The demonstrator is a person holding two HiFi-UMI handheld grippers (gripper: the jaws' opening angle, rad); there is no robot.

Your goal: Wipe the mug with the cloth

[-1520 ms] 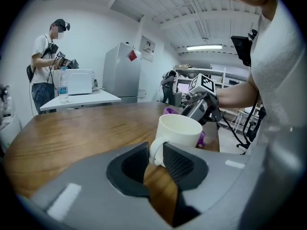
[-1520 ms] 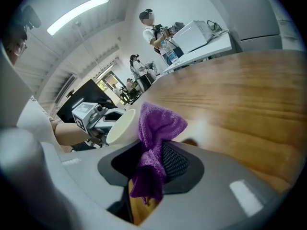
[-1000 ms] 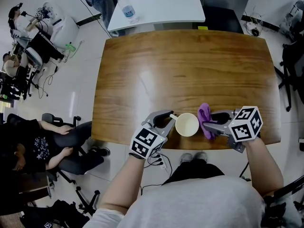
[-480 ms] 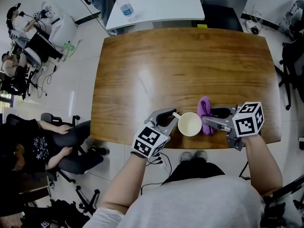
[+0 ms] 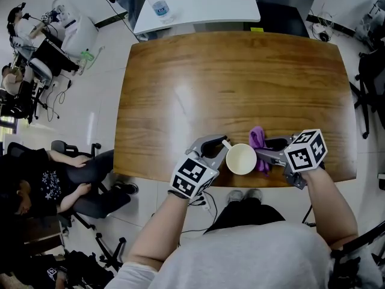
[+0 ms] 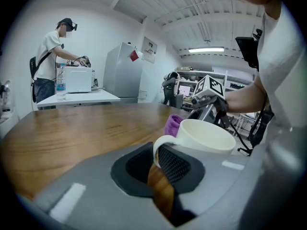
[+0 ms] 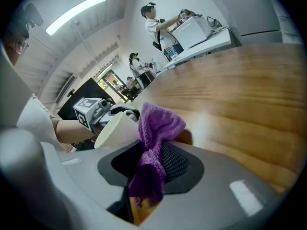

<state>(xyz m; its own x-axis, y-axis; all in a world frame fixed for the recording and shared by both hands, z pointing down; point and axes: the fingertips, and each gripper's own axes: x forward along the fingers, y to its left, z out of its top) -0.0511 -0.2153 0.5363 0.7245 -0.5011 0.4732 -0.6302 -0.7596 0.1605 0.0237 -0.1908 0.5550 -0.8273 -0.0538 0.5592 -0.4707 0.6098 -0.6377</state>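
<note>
A cream mug stands upright near the front edge of the wooden table. My left gripper is at its left. The jaws are closing, with the mug's handle pinched between the pads at their tips. My right gripper is on the mug's right, shut on a purple cloth. The cloth bunches up out of the jaws and lies against the side of the mug. From the left gripper view the cloth peeks out behind the mug.
A white table with a water bottle stands beyond the far edge. A person sits on a chair at the left, and a dark office chair is at the right. The table's front edge runs just below the mug.
The left jaws have drawn in around the mug's handle. The right gripper with the cloth has shifted slightly left, closer to the mug. The mug has barely moved.
</note>
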